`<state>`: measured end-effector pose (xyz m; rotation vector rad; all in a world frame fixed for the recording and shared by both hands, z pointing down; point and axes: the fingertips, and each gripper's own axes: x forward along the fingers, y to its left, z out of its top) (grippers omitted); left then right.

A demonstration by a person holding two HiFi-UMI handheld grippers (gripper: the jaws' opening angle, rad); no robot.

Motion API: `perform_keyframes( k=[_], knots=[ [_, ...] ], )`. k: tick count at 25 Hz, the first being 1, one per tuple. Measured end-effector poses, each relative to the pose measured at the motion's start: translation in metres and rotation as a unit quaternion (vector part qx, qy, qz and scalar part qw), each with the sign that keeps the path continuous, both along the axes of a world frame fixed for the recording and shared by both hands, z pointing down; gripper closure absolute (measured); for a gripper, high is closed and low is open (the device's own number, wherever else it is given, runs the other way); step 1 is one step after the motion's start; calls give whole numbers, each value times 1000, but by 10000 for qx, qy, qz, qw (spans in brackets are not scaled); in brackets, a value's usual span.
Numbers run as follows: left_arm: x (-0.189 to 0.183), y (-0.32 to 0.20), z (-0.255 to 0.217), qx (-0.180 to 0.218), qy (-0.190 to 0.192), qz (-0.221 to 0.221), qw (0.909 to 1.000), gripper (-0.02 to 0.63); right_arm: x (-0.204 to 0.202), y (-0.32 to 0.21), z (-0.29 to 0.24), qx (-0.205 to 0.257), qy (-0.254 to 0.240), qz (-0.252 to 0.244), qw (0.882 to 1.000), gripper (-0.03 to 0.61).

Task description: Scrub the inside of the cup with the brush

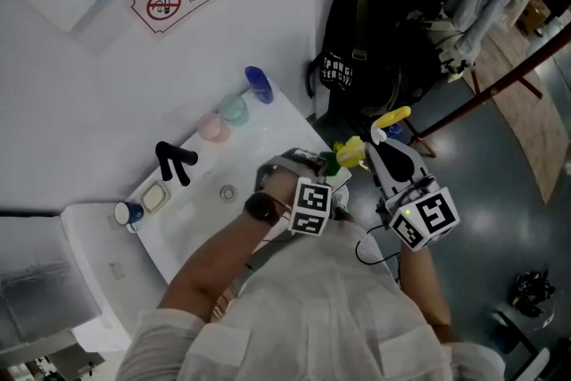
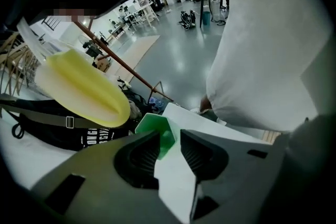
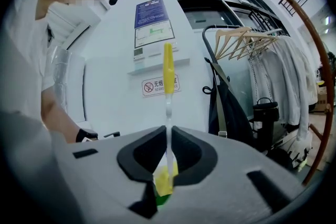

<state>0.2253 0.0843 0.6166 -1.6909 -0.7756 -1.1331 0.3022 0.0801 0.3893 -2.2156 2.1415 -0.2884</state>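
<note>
Green cup (image 2: 159, 128) sits between the left gripper's (image 2: 169, 137) parted jaws; right gripper (image 3: 168, 132) pinches the brush (image 3: 168, 70).

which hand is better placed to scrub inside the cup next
Right. The right gripper is shut on the brush, ready to scrub. The left gripper has its fingers apart with the green cup rim between them, so it likely only steadies the cup.

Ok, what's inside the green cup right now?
Only bare green wall shows inside the green cup; the yellow brush head is outside it, off to one side. The left claw covers the cup's bottom, so that part can't be checked.
</note>
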Motion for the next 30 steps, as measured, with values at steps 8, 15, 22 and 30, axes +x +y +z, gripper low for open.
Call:
perform_keyframes(
  k=[8, 15, 22, 30],
  knots=[
    [4, -9, -39, -632, 918, -589, 9920, 423, 1, -10, -6, 32, 52, -40, 10000, 549],
    [10, -16, -75, -2926, 1600, -1915, 9231, 308, 3, -10, -8, -36, 91, 10, 10000, 549],
    [19, -16, -51, -3448, 1770, -1690, 9062, 219, 2, -10, -6, -174, 132, 15, 9998, 549],
    [27, -17, -5, -3657, 1428, -1709, 9037, 215, 5, -7, -5, -288, 183, 78, 9994, 549]
  ],
)
